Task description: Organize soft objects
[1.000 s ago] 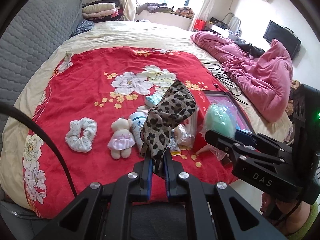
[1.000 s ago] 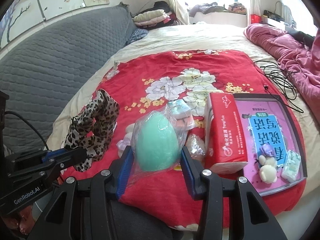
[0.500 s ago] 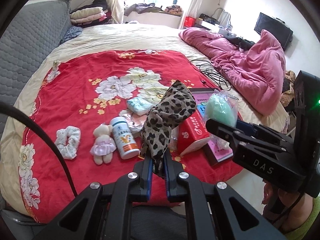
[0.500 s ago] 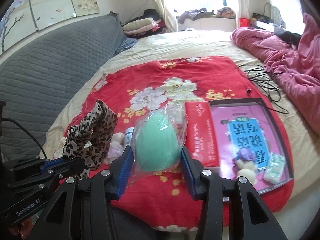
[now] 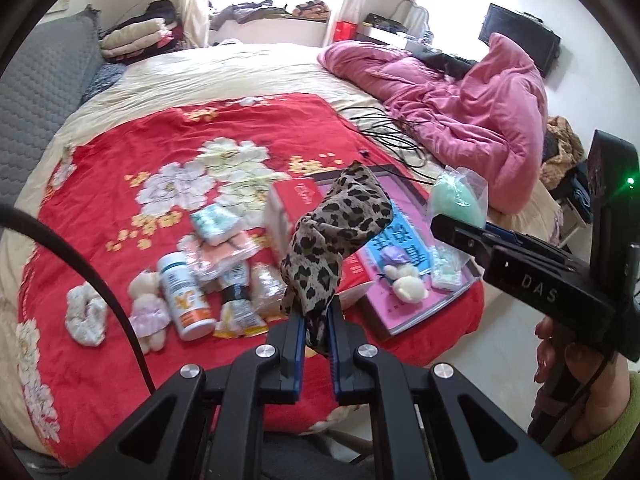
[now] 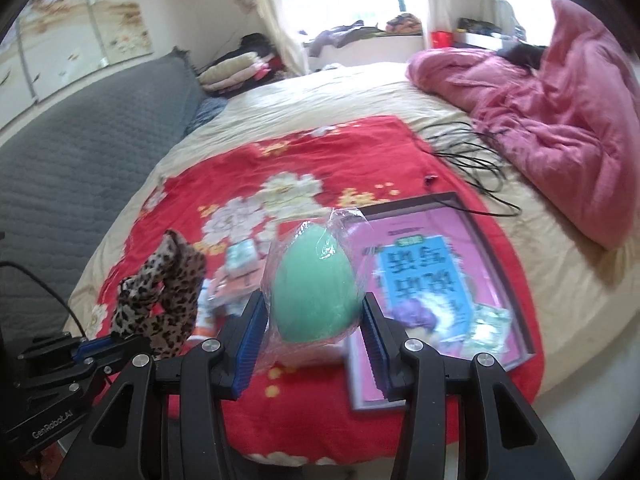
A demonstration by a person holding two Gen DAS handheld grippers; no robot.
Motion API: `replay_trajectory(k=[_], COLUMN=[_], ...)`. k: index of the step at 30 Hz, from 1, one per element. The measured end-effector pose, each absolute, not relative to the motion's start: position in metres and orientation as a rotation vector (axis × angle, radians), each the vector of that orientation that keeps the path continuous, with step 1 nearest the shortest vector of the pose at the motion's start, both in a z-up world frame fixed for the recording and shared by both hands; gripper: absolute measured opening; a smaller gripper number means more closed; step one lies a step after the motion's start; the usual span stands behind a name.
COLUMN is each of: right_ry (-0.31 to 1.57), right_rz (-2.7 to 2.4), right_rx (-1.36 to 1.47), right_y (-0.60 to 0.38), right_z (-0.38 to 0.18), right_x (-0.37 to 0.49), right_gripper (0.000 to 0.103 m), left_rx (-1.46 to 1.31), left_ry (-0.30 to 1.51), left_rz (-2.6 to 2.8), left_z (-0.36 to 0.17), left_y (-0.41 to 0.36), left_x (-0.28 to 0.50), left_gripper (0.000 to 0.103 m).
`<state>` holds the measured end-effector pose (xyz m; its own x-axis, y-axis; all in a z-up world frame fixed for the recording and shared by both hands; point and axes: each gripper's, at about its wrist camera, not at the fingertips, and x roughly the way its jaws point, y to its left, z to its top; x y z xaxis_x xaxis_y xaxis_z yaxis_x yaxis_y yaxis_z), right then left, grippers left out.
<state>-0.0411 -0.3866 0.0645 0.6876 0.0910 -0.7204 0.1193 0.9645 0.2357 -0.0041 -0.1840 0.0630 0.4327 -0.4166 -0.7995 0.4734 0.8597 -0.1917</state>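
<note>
My left gripper (image 5: 314, 320) is shut on a leopard-print scrunchie (image 5: 336, 236) and holds it above the bed's near edge; it also shows in the right wrist view (image 6: 160, 304). My right gripper (image 6: 314, 320) is shut on a green egg-shaped sponge in a clear bag (image 6: 314, 284), seen in the left wrist view (image 5: 458, 204) above the pink tray (image 5: 404, 316). On the tray lie a small plush toy (image 5: 404, 284) and a tissue packet (image 5: 446, 272). A white scrunchie (image 5: 84, 314) and a small doll (image 5: 148, 312) lie on the red blanket (image 5: 120, 184).
A white bottle (image 5: 184, 296), snack packets (image 5: 240, 312), a tissue pack (image 5: 216, 224) and a red tissue box (image 5: 296, 208) crowd the blanket's middle. Black cables (image 5: 384, 136) and a pink duvet (image 5: 472, 120) lie at the right. A grey headboard (image 6: 72, 176) stands at the left.
Both grippers have swung to the right with their loads, from over the cluttered blanket middle towards the pink tray. Both grips are unchanged.
</note>
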Motion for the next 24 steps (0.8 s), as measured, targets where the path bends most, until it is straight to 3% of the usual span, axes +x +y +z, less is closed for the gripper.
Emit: replay_trajectory(k=[24], right_ry=[0.864], right_rz=[-0.146], right_rx=[0.324], right_y=[-0.471], right_z=[0.037], right_x=[-0.038], right_gripper=[0.048], left_rx=[0.172], left_ry=[1.056], left_rz=[-0.692], left_z=[0.031], left_y=[-0.300], left_x=[0.033], left_gripper=[0.010])
